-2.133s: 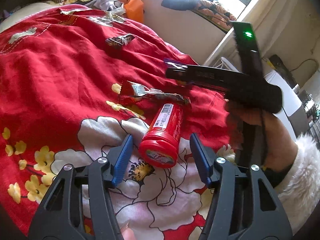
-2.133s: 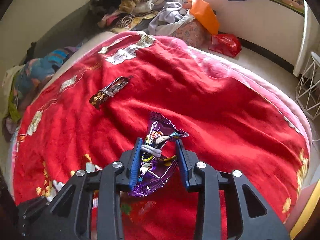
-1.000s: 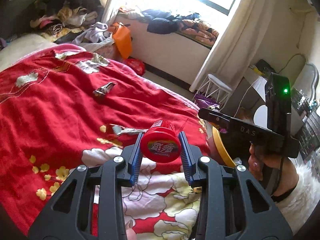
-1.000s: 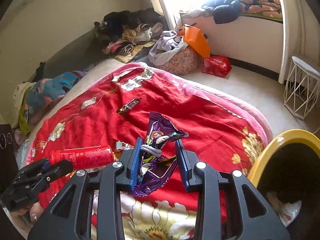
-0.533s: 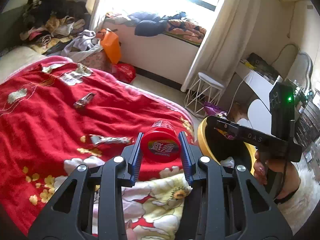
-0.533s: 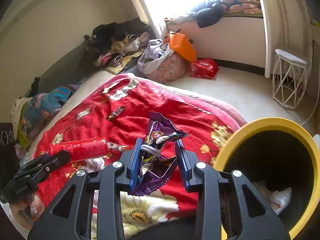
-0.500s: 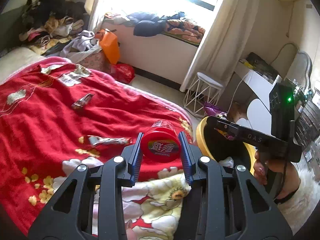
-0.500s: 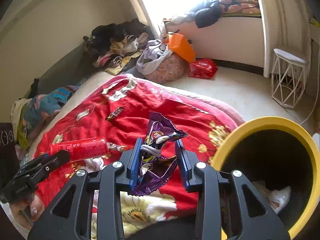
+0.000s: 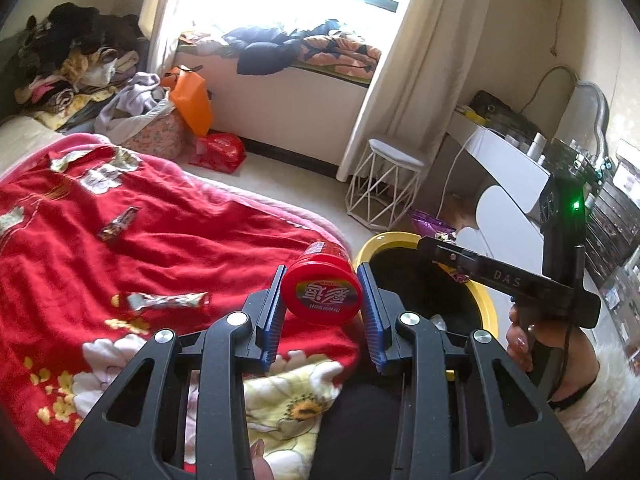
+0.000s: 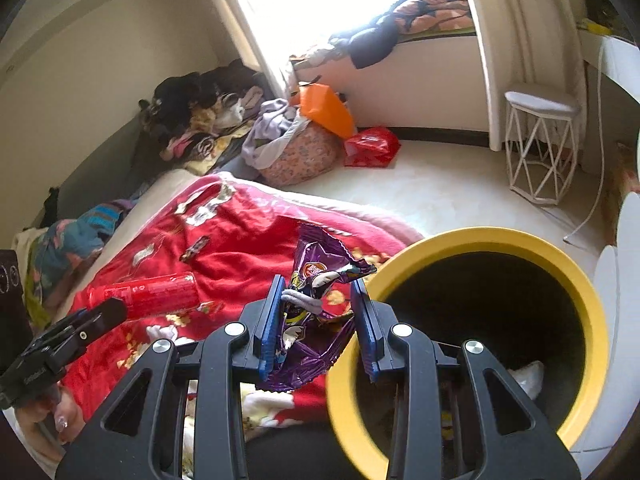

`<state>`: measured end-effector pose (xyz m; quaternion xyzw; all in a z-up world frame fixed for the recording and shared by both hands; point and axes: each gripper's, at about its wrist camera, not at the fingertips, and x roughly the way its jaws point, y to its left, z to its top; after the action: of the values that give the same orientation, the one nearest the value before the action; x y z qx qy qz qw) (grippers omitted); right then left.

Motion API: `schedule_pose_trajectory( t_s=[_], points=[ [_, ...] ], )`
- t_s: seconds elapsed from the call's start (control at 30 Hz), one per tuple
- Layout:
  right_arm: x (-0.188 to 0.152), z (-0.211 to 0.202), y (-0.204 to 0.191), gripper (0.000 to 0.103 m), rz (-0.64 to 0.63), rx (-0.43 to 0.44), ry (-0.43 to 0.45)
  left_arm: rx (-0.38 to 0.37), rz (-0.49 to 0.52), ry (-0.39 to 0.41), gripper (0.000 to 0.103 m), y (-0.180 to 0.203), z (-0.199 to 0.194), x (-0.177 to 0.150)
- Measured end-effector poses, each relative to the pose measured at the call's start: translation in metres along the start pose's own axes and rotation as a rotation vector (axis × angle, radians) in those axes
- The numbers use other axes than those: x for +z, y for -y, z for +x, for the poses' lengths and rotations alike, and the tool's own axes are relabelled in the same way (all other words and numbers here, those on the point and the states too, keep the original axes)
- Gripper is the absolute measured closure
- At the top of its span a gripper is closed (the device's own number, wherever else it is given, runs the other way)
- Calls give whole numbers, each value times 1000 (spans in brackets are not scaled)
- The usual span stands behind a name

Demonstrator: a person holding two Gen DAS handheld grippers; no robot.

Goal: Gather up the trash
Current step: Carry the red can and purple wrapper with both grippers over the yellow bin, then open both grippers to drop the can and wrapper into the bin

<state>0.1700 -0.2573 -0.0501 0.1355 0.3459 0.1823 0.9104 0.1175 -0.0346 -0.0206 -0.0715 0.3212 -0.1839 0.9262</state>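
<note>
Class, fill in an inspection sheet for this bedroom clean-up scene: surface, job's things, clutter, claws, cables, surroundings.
Surface: red floral blanket on a bed.
Job's things: red plastic canister; purple snack wrapper; yellow-rimmed round bin; two foil wrappers on the blanket.
Clutter: clothes heap, orange bag.
Claws: left claw shut on canister; right claw shut on wrapper.
Cables: white cord by the desk.
Surroundings: white wire stool, window curtain.

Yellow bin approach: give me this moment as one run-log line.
left gripper: red canister | right gripper: purple wrapper | yellow bin: near | drop: pending
</note>
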Motion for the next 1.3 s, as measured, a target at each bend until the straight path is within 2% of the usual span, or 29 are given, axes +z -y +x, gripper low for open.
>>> schedule_pose_trajectory(
  t_s=[0.5,0.77,1.3],
  points=[
    [-2,-23,54,71,82,-95,41,-73,62,-36,75,44,35,3],
    [-7,-27,79,71,132,-129,41,-89,90,-68,75,62,55,1],
    [-14,-30,106,71,170,-172,29,-113,142,-153,75,90,101,-11]
  ],
)
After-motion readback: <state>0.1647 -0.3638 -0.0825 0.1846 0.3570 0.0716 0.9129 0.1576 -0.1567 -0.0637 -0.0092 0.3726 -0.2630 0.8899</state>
